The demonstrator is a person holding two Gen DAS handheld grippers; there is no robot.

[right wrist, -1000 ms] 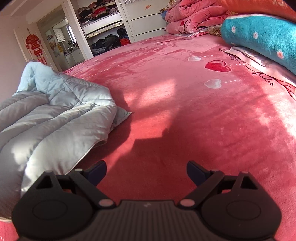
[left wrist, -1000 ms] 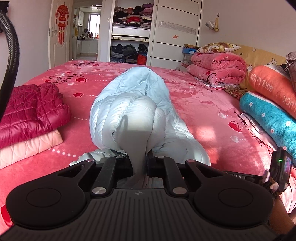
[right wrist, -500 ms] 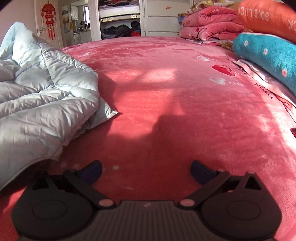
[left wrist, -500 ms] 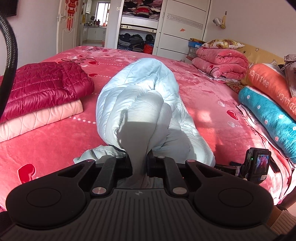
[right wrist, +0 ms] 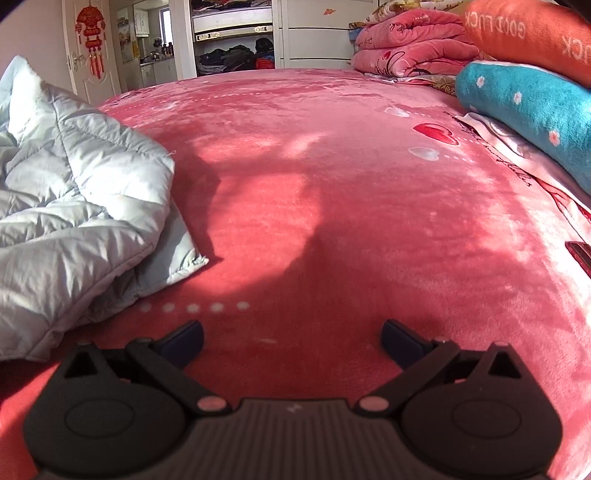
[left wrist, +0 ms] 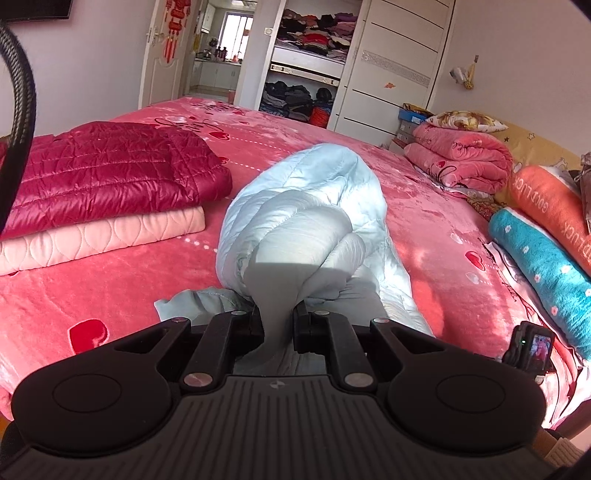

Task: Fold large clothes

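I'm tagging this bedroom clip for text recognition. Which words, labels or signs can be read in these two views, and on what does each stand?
"GOOD LUCK": on the orange pillow, also seen upside down in the right wrist view.
Dark cursive script on the red bedspread, far end: too distorted to read.
Script along the white sheet edge: too small to read.
Red door hanging: no legible characters.

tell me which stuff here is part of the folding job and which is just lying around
In the job:
pale blue quilted puffer jacket
left gripper, shut on it
right gripper, open

Lying about:
folded crimson quilted jacket
folded pink quilted pad
teal flowered bolster
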